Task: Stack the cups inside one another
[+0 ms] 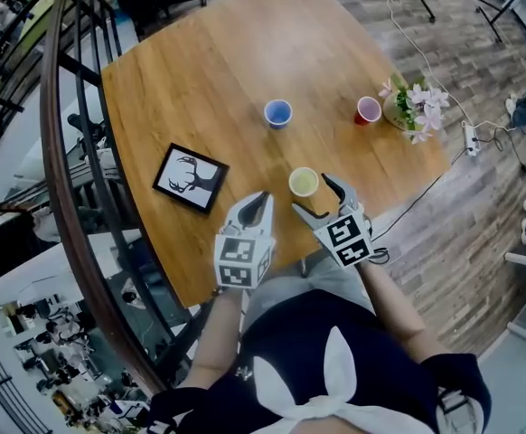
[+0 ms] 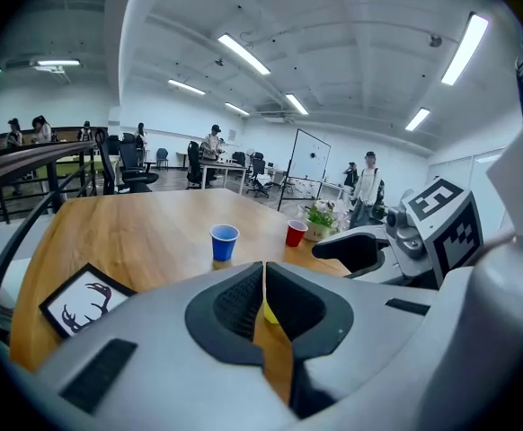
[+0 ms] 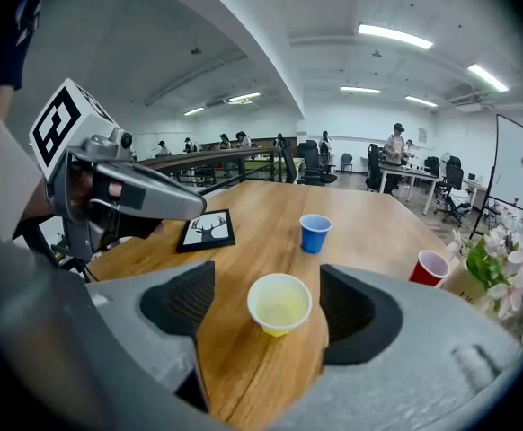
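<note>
Three cups stand upright and apart on the round wooden table point(image 1: 200, 70): a yellow cup point(image 1: 304, 182) near the front edge, a blue cup point(image 1: 277, 113) in the middle, and a red cup point(image 1: 368, 110) to the right. My right gripper point(image 1: 313, 197) is open. In the right gripper view the yellow cup point(image 3: 279, 302) sits between the two pads point(image 3: 190, 299) without touching either. My left gripper point(image 1: 258, 202) hovers just left of that cup, shut with nothing in it. Through its slit only a sliver of the yellow cup point(image 2: 269, 312) shows.
A framed deer picture point(image 1: 190, 177) lies on the table at the front left. A pot of pink flowers point(image 1: 412, 107) stands right of the red cup, at the table's right edge. A curved railing point(image 1: 73, 152) runs along the table's left side.
</note>
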{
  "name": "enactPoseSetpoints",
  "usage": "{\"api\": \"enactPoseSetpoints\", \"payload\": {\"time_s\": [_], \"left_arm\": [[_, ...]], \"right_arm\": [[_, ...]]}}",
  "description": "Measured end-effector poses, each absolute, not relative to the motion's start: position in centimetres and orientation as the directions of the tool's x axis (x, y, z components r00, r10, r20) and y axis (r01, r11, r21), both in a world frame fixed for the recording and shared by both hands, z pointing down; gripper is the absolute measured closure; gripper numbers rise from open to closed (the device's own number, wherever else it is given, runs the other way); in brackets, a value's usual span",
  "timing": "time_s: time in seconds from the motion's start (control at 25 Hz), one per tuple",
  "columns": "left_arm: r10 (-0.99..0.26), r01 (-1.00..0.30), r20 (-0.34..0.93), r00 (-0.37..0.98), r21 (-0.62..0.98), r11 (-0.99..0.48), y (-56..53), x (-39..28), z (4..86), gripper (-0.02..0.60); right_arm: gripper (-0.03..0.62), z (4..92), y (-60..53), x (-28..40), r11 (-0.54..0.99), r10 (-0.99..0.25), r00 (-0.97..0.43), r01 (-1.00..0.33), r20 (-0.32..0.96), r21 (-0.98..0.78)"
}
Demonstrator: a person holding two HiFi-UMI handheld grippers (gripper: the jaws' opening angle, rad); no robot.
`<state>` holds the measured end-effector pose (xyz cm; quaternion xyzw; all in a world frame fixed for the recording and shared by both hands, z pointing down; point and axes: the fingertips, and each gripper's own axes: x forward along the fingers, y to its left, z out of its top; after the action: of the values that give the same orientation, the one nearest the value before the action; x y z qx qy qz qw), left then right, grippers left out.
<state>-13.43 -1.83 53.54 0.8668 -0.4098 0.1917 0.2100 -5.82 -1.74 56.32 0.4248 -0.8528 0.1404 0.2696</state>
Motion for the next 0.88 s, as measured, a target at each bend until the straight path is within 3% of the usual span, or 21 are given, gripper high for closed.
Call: {"api": "enactPoseSetpoints", "payload": {"time_s": [0.4,0.88], "left_arm": [[-0.637,-0.819,0.535,0.554,0.215,-0.532,-4.5,-12.4,53.8,0.555],[-0.641,-0.843,0.563,0.521,0.223,-0.489,-5.9,-11.5,55.0,0.555]], "right_arm": [[0.232,60.8,-3.2,-5.1,0.615,-0.541,-0.490,-0.785,0.684,-0.077],[0.232,63.8,-3.8,-5.2,0.700,-0.455,-0.478,-0.714,0.751,-0.031]]}}
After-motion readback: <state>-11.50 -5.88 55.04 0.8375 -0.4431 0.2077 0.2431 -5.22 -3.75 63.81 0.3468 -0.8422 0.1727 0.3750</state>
